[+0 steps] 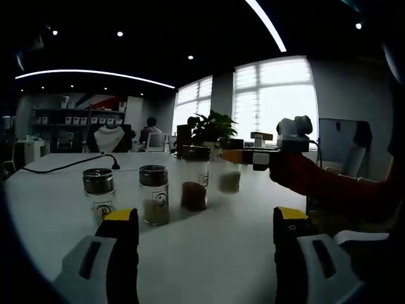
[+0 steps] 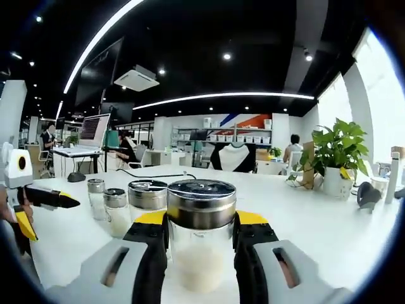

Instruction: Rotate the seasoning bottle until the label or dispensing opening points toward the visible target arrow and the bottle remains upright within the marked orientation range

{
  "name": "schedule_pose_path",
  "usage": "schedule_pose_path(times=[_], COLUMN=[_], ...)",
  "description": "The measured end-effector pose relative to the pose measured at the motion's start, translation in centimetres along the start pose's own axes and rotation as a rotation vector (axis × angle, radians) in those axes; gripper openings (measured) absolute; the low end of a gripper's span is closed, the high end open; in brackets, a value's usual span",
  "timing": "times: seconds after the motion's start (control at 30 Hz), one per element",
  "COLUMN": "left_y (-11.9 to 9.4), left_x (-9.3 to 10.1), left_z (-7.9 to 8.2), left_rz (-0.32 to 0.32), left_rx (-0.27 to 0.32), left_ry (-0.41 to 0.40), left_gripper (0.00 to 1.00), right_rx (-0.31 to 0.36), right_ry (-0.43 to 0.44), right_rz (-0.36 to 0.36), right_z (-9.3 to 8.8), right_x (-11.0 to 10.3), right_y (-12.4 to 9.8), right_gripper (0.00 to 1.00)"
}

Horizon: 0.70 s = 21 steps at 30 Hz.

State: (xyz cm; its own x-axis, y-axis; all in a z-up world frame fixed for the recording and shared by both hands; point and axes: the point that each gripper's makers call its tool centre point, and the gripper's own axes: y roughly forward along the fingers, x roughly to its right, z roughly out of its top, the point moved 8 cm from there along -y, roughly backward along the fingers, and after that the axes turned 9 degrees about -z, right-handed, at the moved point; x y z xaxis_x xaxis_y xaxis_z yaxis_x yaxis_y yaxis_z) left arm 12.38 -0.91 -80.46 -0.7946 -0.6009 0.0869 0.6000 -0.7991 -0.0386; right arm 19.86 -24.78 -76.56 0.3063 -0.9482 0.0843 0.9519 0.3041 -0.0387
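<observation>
we have the right gripper (image 2: 201, 250) clamped on the seasoning bottle (image 2: 201, 237), upright between its jaws on the white table (image 2: 316, 221). left gripper (image 1: 205, 231) hangs apart, empty. turning is the step in hand; next we twist gently, keeping it vertical.

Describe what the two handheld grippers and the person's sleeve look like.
Both grippers have light grey jaw bodies with dark slots, black inner pads and yellow tips: the left gripper and the right gripper. A red sleeve shows behind the right gripper.
</observation>
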Motion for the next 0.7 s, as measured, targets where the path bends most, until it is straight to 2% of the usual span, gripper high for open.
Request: schedule_pose_path(times=[0.2,0.47,0.63,0.7], left_y=[0.1,0.1,0.3,0.5], left_x=[0.0,-0.5,-0.2,0.1], left_z=[0.1,-0.1,-0.2,-0.2], left_rz=[0.02,0.072,0.046,0.018], left_rx=[0.001,-0.03,-0.033,-0.032], left_ry=[0.007,0.025,0.031,0.034], left_gripper=[0.86,0.74,0.62,0.55], right_rx=[0.007,0.005,0.043,0.049], right_ry=[0.001,0.069,0.028,0.017], right_rz=[0.027,0.108,0.223,0.258], right_z=[0.0,-0.6,-0.1,0.2], right_x=[-1.9,-4.5,-7.0,-7.8], right_y=[-1.7,-2.5,-2.6,-2.5], right_gripper=[0.38,0.38,0.38,0.38])
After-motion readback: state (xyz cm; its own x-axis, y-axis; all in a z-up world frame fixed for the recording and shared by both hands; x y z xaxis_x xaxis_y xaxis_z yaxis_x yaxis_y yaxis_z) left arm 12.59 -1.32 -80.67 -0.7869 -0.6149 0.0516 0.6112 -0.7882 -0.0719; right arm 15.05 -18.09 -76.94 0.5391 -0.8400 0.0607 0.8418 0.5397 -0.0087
